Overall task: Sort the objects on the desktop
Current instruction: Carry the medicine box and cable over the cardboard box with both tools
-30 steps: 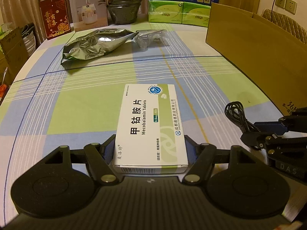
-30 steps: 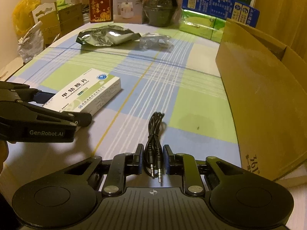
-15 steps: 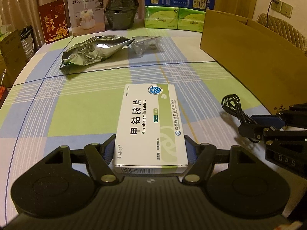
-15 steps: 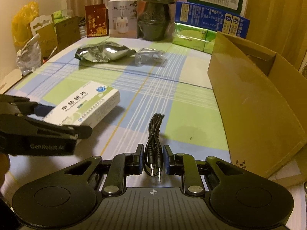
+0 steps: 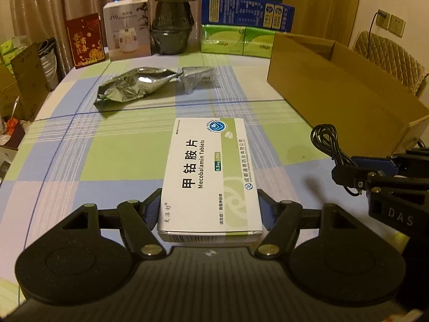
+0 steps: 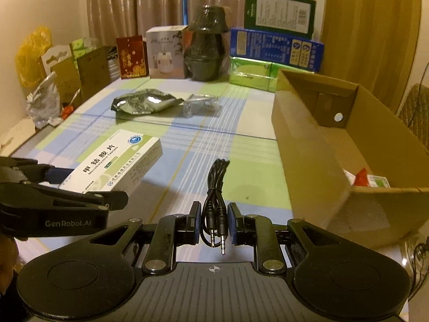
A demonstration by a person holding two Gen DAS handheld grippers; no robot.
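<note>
Left hand-held gripper: I clamp the medicine box.
Right hand-held gripper: I pinch the black cable.

A flat white-and-green cardboard medicine box printed "Mecobalamin Tablets" is held level, face up, above the checked desk, its long axis running toward the open brown cardboard carton's far end; it sits well left of the carton. A thin black audio cable, bundled into a narrow coil with two metal jack plugs pointing back, hangs just left of the carton's near wall. A crumpled silver foil bag and a clear plastic wrapper lie touching farther left of the carton.
</note>
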